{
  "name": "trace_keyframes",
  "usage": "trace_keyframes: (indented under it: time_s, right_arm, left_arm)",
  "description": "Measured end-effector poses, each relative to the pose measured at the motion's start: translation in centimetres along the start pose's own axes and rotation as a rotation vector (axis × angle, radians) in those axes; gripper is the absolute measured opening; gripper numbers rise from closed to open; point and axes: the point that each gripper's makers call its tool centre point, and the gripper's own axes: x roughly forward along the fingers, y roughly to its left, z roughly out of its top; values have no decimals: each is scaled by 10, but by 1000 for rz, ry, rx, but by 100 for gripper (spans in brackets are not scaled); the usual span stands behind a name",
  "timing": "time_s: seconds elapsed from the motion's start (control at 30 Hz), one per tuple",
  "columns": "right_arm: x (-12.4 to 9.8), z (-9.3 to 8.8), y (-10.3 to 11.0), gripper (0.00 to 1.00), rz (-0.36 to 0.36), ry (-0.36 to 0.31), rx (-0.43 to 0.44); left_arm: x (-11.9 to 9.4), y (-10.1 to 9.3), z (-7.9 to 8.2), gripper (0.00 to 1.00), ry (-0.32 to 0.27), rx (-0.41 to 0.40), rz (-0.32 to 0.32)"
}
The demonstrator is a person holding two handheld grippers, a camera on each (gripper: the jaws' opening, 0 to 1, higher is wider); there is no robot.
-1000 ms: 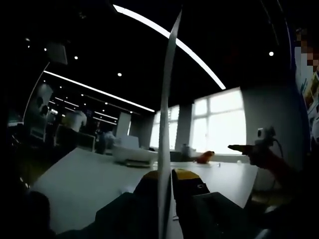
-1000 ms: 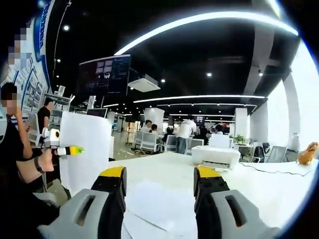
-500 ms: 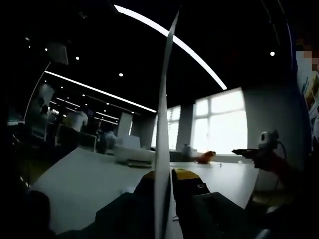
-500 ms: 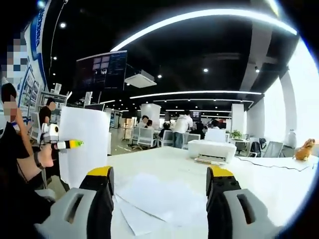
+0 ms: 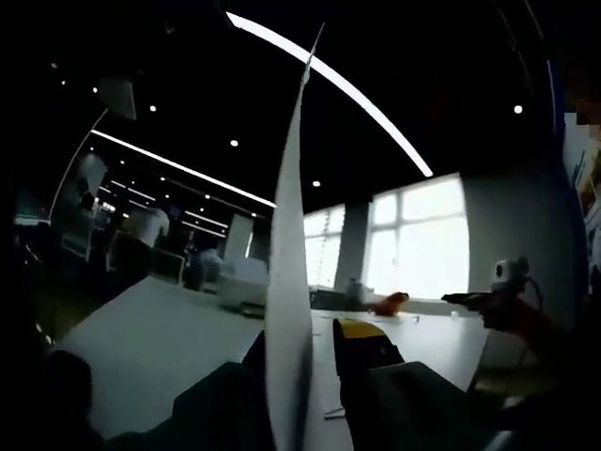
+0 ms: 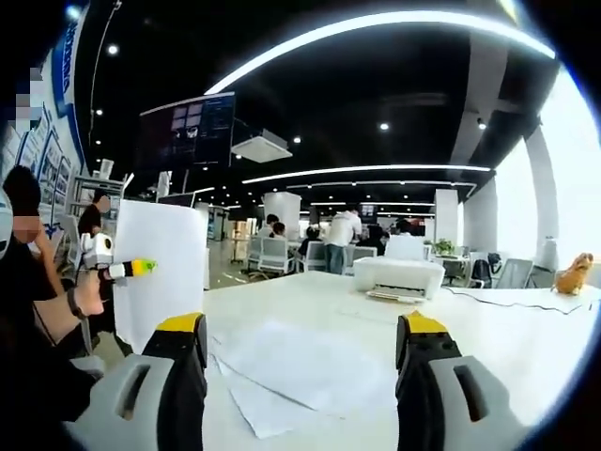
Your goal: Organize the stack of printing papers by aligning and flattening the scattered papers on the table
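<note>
Several loose papers point(image 6: 300, 371) lie overlapping and askew on the white worktop point(image 6: 507, 329), just ahead of the right tongs point(image 6: 305, 352) in the right gripper view. One more sheet point(image 5: 286, 282) stands upright off the worktop's near edge, pinched by the left tongs point(image 5: 310, 343). In the left gripper view it is seen edge-on, rising between the yellow-tipped jaws, which are pressed together on its lower part, and bowing slightly toward its top corner. In the right gripper view the same sheet point(image 6: 160, 272) shows face-on at the left, with the left tongs point(image 6: 141, 268) gripping its edge and a person's hand point(image 6: 89, 293) holding the tool.

The right tongs are spread wide, nothing between the jaws, hovering over the scattered papers without touching them as far as can be told. In the left gripper view the right tongs point(image 5: 460, 299) come in from the right, held level above the worktop point(image 5: 160, 348); how their jaws stand there is too small to tell.

Farther back on the worktop sits a white printer point(image 6: 399, 277), with a dark cable point(image 6: 507, 301) trailing to its right. An orange toy animal point(image 6: 568, 274) sits near the far right edge, before bright windows point(image 5: 413, 240). Behind, people point(image 6: 343, 235) stand and sit among office chairs under long ceiling light strips point(image 6: 376, 23).
</note>
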Motion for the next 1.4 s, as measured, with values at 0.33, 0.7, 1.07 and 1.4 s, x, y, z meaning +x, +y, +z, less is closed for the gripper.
trace_keyframes:
  time_s: [0.33,0.7,1.07,1.4]
  right_arm:
    - [0,2,0,78,0,-9,4]
    - [0,-4,-1,77,-8,5,9]
    - [1,-9,0,76,-10,21,-3]
    - [3,-10,0,76,-7,24,-2]
  left_arm:
    - [1,15,-12,19,21,-24,31]
    - [-3,31,-28,13,40,-10,69]
    - [-9,52,-39,6,30,-81,105]
    - [-14,67,-43,6,5,-160,147]
